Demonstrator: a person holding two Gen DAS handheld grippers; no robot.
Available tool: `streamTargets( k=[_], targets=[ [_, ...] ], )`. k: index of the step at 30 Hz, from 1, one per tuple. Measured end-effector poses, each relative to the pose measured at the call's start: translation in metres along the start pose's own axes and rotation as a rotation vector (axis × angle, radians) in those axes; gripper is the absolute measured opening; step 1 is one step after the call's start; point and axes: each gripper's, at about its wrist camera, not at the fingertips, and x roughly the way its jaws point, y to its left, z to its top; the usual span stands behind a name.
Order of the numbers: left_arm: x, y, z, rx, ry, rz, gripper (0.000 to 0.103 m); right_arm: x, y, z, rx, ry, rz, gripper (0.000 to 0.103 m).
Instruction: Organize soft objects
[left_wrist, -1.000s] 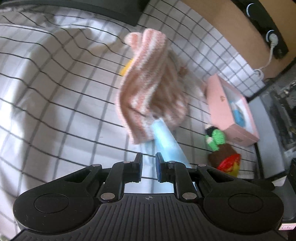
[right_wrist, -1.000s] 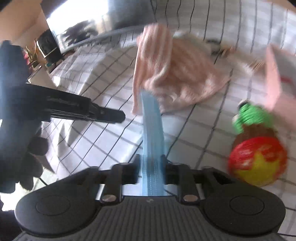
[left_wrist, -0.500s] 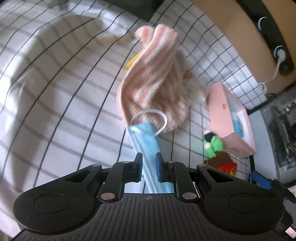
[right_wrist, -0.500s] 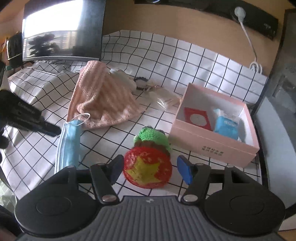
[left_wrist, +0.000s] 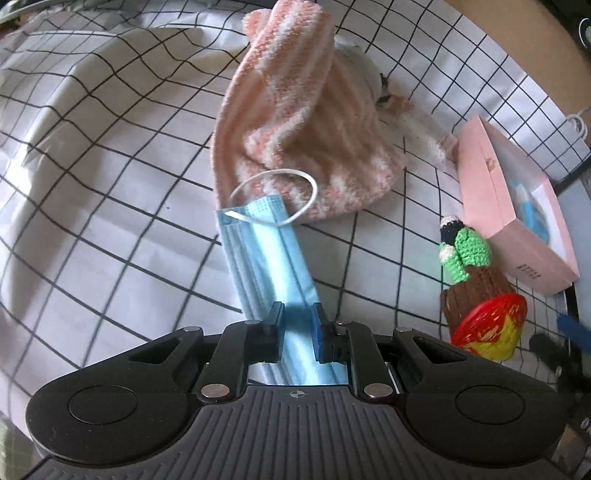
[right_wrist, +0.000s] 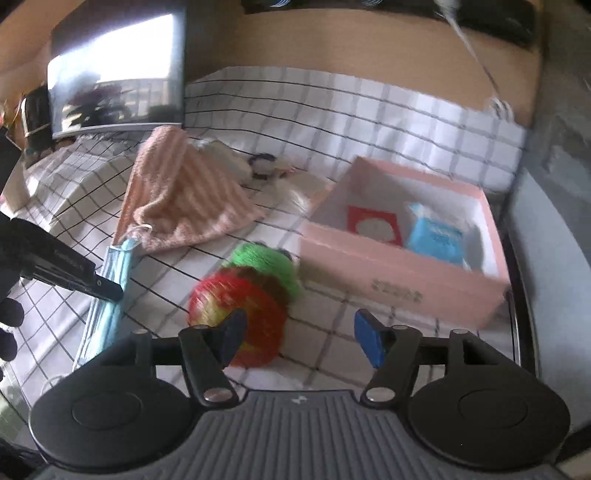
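Note:
A folded blue face mask (left_wrist: 267, 254) lies on the checked cloth, its white ear loop resting on a pink-and-white striped towel (left_wrist: 303, 122). My left gripper (left_wrist: 298, 323) is nearly shut around the mask's near end. In the right wrist view the mask (right_wrist: 110, 291) sits at the left with the left gripper's dark finger over it. My right gripper (right_wrist: 299, 341) is open and empty, just above a crocheted toy (right_wrist: 251, 295) with a green top and a red-and-yellow base. The toy also shows in the left wrist view (left_wrist: 476, 291).
An open pink box (right_wrist: 399, 266) holding a red card and a blue packet stands at the right, also seen in the left wrist view (left_wrist: 517, 206). A dark screen (right_wrist: 114, 77) leans at the back left. Small items (right_wrist: 266, 166) lie behind the towel.
My right gripper let go of the mask, opened and swung right to the crocheted toy. My left gripper stayed on the mask, which now lies flat beside the towel.

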Motion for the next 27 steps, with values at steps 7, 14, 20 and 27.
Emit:
streamTargets(
  k=[7, 14, 20, 27],
  targets=[
    [0.006, -0.016, 0.003, -0.011, -0.012, 0.017, 0.021, 0.01, -0.03, -0.029, 0.139, 0.11, 0.031, 0.068],
    [0.012, -0.032, 0.008, 0.036, -0.024, 0.021, 0.036, 0.017, -0.032, -0.044, 0.165, 0.138, 0.025, 0.072],
    [0.018, -0.044, 0.013, 0.124, -0.02, -0.013, 0.035, 0.019, -0.024, -0.043, 0.158, 0.133, 0.016, 0.086],
    [0.013, -0.019, 0.021, 0.18, -0.004, 0.035, 0.028, 0.024, -0.016, -0.042, 0.148, 0.133, -0.006, 0.096]
  ],
)
